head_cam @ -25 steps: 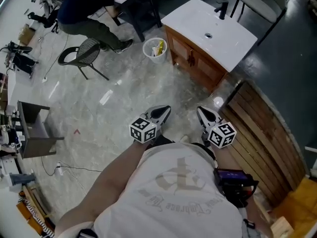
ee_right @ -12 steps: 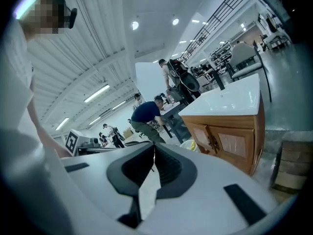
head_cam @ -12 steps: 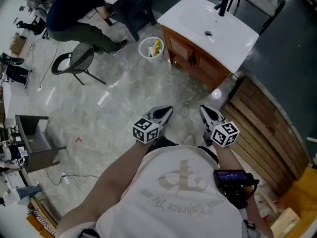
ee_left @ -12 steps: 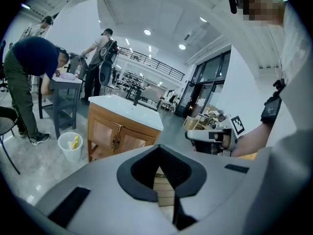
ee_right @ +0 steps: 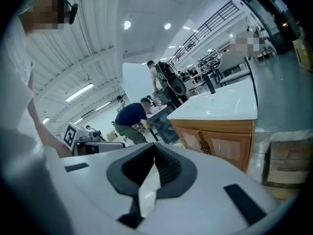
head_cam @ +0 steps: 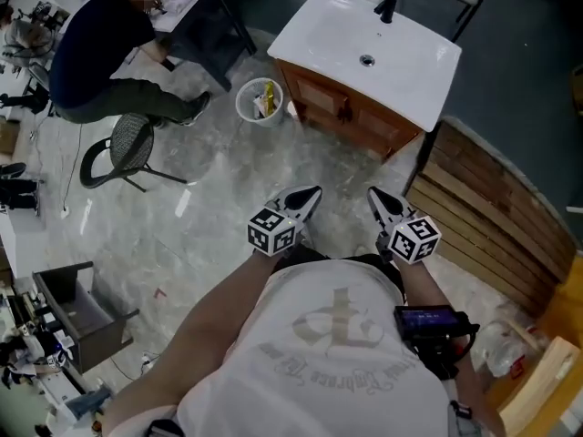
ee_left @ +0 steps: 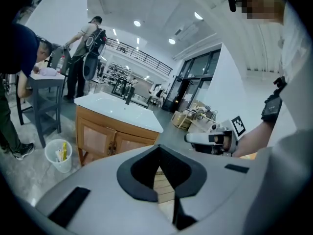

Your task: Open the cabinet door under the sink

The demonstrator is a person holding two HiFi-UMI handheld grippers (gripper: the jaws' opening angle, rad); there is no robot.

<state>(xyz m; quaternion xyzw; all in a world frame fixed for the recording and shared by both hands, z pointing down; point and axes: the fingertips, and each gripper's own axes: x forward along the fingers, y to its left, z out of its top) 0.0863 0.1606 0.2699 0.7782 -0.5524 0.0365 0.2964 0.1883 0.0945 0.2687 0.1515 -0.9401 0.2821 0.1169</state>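
Note:
The sink cabinet [head_cam: 339, 107] stands across the floor, a wooden unit under a white countertop [head_cam: 364, 44] with a black faucet [head_cam: 388, 3]. Its two doors [ee_left: 115, 143] are closed, with dark handles [ee_right: 203, 147] at the middle seam. My left gripper [head_cam: 314, 190] and right gripper [head_cam: 372, 192] are held side by side just in front of my body, well short of the cabinet. Both point toward it. The left gripper [ee_left: 158, 150] has its jaw tips together with nothing between them. The right gripper [ee_right: 155, 150] looks the same, shut and empty.
A white bin [head_cam: 259, 100] with rubbish stands at the cabinet's left corner. A seated person [head_cam: 100, 57] works at a dark table, with a mesh chair [head_cam: 123, 148] beside. A slatted wooden panel [head_cam: 492, 217] lies right of the cabinet. Marble floor [head_cam: 228, 189] separates me from the doors.
I have moved across the floor toward the sink cabinet, carrying both grippers along. The cabinet has shifted from upper right to upper centre of the head view. Both jaws look unchanged.

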